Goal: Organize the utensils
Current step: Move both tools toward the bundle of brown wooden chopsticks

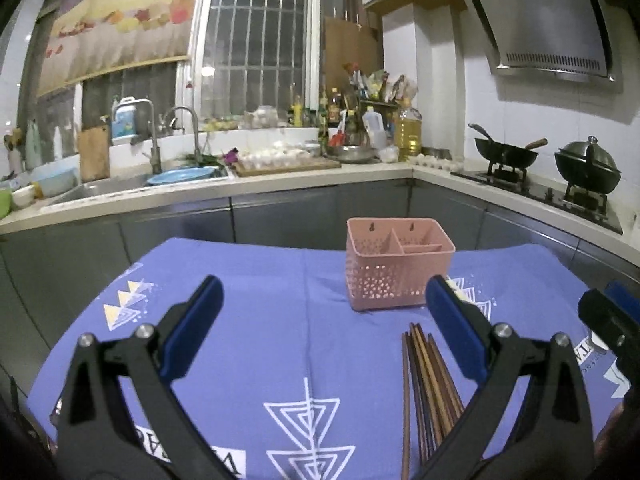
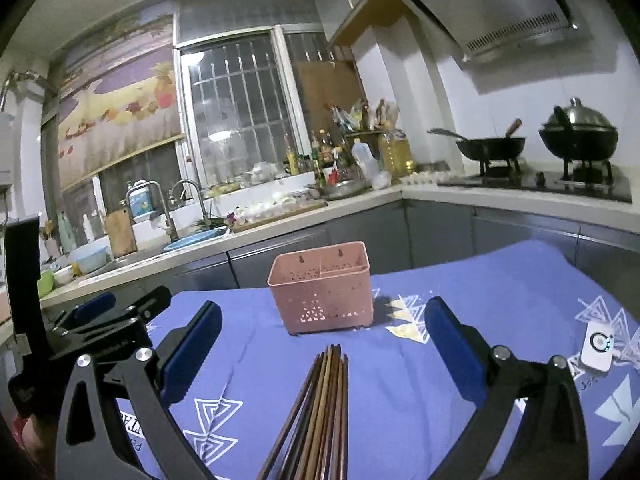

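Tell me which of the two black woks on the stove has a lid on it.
The wok on the right burner, nearest the stove's far end, wears a domed metal lid. The other wok is open, a ladle and a wooden handle sticking out of it.

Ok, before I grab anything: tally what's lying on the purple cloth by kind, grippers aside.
Pink utensil caddy: 1
Bundle of wooden chopsticks: 1 bundle; the sticks overlap too much to count singly
Small white device with a ring light: 1
Total: 3 kinds of item on the cloth

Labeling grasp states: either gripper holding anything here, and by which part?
Nothing held. Left gripper and right gripper are both open; the chopsticks lie loose on the cloth, before the empty holder.
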A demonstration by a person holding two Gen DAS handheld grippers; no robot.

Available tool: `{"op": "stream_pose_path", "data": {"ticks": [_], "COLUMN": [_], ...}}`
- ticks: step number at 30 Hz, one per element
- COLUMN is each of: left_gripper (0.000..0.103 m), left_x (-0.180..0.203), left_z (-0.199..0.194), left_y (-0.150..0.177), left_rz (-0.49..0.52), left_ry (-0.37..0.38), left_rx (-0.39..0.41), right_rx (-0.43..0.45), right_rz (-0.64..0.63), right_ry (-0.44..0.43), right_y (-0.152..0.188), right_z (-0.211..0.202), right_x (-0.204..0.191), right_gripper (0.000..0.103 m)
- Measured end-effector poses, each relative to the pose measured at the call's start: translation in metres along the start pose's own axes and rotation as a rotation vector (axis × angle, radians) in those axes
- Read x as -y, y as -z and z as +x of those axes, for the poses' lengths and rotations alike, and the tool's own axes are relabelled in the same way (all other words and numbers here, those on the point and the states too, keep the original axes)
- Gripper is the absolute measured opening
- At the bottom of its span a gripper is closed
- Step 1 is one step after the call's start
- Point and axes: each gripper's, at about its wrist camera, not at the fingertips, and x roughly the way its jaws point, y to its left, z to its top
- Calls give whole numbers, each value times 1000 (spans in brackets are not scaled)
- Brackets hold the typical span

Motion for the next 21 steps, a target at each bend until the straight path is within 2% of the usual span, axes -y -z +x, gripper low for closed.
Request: {"op": "stream_pose_path", "data": {"ticks": [9,21], "left_gripper": [97,97], "left_x": [2,-1], "left_z": [-2,-2], "left_y": [9,14], "left_rz": [11,11], "left_ry": [-5,-11], "left_rx": [-4,-4], "right_rx": [-32,-56], "right_rz": [-5,11], "right_ry": [5,9], "right_y": [17,22], "right_z": [1,5], "right_x": [-9,-2], "right_gripper": [99,97]}}
